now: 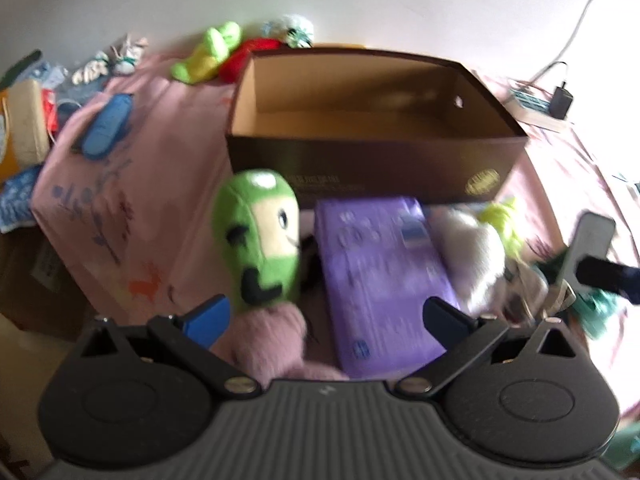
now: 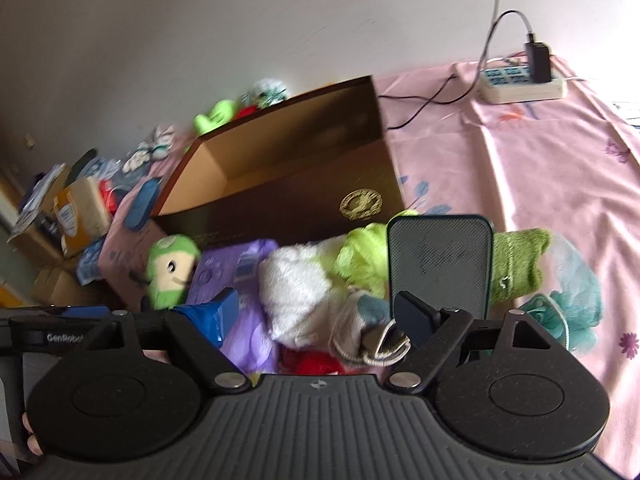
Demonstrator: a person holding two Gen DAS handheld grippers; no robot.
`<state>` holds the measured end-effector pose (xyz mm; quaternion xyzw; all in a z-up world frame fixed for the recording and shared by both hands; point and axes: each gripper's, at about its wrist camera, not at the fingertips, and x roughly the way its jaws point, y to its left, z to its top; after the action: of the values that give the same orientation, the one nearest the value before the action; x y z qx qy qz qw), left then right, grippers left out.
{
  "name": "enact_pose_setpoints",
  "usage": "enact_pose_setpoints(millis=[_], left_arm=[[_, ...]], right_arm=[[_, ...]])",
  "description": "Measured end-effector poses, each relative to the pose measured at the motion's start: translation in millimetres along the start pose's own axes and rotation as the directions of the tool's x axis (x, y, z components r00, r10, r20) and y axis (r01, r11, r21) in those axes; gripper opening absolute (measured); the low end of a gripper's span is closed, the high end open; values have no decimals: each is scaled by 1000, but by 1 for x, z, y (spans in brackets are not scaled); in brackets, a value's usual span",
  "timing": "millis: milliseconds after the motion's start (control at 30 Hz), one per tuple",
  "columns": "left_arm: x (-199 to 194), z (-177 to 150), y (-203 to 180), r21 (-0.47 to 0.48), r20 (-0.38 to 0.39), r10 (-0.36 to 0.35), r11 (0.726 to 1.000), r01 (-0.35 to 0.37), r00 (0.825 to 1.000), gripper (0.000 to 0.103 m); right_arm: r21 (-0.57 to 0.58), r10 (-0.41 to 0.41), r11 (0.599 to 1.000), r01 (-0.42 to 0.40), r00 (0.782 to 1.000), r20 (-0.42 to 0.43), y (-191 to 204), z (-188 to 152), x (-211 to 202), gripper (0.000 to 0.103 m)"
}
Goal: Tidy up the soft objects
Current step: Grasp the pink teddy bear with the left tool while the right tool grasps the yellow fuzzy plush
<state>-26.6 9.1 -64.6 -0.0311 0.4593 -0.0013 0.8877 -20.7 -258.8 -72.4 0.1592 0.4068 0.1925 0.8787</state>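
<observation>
An open brown cardboard box point(image 1: 372, 152) stands on the pink bedsheet, empty inside; it also shows in the right wrist view point(image 2: 288, 196). In front of it lie a green plush doll point(image 1: 260, 240), a purple pack point(image 1: 384, 280), a white fluffy towel point(image 1: 476, 256) and a pink fuzzy item point(image 1: 268, 344). My left gripper point(image 1: 324, 320) is open just above the pink item and purple pack. My right gripper point(image 2: 316, 316) is open over the white towel point(image 2: 300, 292), a grey-beige sock point(image 2: 368, 340) and a red item point(image 2: 316, 360). A yellow-green cloth point(image 2: 364, 256) and green towel point(image 2: 516, 264) lie beyond.
A power strip with charger point(image 2: 524, 84) and cables sits at the back right. More plush toys point(image 1: 212, 52) lie behind the box by the wall. A blue slipper point(image 1: 106, 128) lies at left. A teal mesh sponge point(image 2: 572, 308) lies at right. Cluttered boxes point(image 2: 76, 212) stand beside the bed.
</observation>
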Motion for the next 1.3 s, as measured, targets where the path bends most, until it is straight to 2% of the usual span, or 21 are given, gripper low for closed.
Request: enact_pose_setpoints(millis=[133,333,400,633,833,967,1067,1100,1300], left_arm=[[-7,-19,7,-4,-15,-64,998,64,998,102],[-10,-51,8,-20,-81,-132,991,130,988,102],[-5,-55,9,-30,-100,-118,993,115,988,102],[0,-55,29,-76,-87,-51,996,44,995,102],[15,-55,33,-89,-98,-71,994,62,993,102],[26,-55,32,-78,-122,-51,996,42,991,102],[30,-54,33,-84,-135,-31,996,20,990,99],[32,-54,35,-90,-141,-27,996,14,990,95],[38,-52,39,-112,-167,-40,993,21,985,88]], right_arm=[[-73,67,995,-72,995,-71,2,-6,5,69],[-200,108,969,-143,978,-179,14,-22,20,67],[-231,101,962,-147,974,-201,18,-27,27,67],[-274,101,947,-167,966,-238,26,-35,37,66],[-304,92,938,-167,965,-246,34,-42,42,64],[-304,80,939,-159,963,-257,33,-45,48,63],[-307,64,940,-145,964,-259,34,-47,52,59],[-307,62,941,-143,964,-258,34,-48,53,56],[-289,59,947,-140,961,-270,32,-50,59,40]])
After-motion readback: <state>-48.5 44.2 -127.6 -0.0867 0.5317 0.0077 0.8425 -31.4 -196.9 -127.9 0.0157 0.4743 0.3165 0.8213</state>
